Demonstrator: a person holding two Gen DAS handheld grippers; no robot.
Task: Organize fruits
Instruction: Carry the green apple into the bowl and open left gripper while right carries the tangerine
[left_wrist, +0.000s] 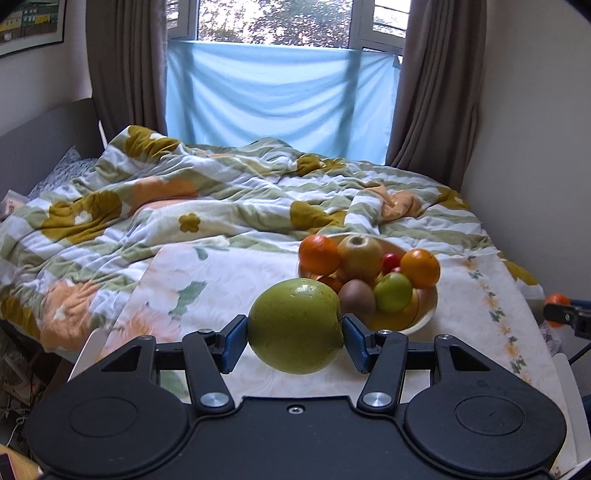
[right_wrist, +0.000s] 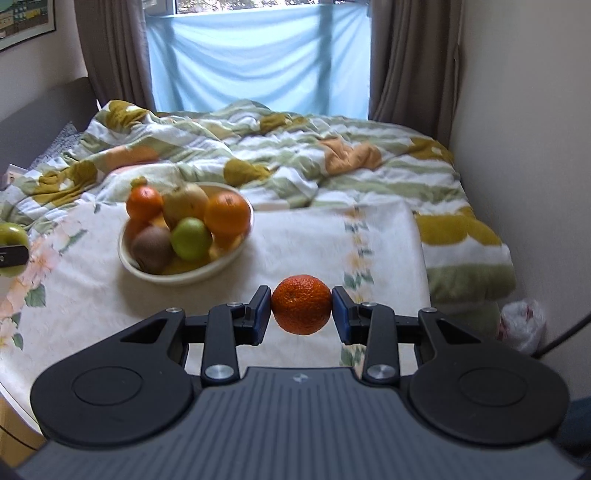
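Our left gripper (left_wrist: 295, 328) clamps a green apple (left_wrist: 295, 326), our right gripper (right_wrist: 302, 310) a round orange (right_wrist: 302, 305); fruit bowl (right_wrist: 155, 275) far left.

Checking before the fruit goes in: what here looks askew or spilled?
Nothing spilled. The bowl sits upright on the table, heaped high, fruit above its rim. The green apple and orange are held squarely.

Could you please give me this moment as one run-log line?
left hand-held gripper: shut on large green apple | right hand-held gripper: shut on mandarin | both clear of floral tablecloth | fruit bowl: full
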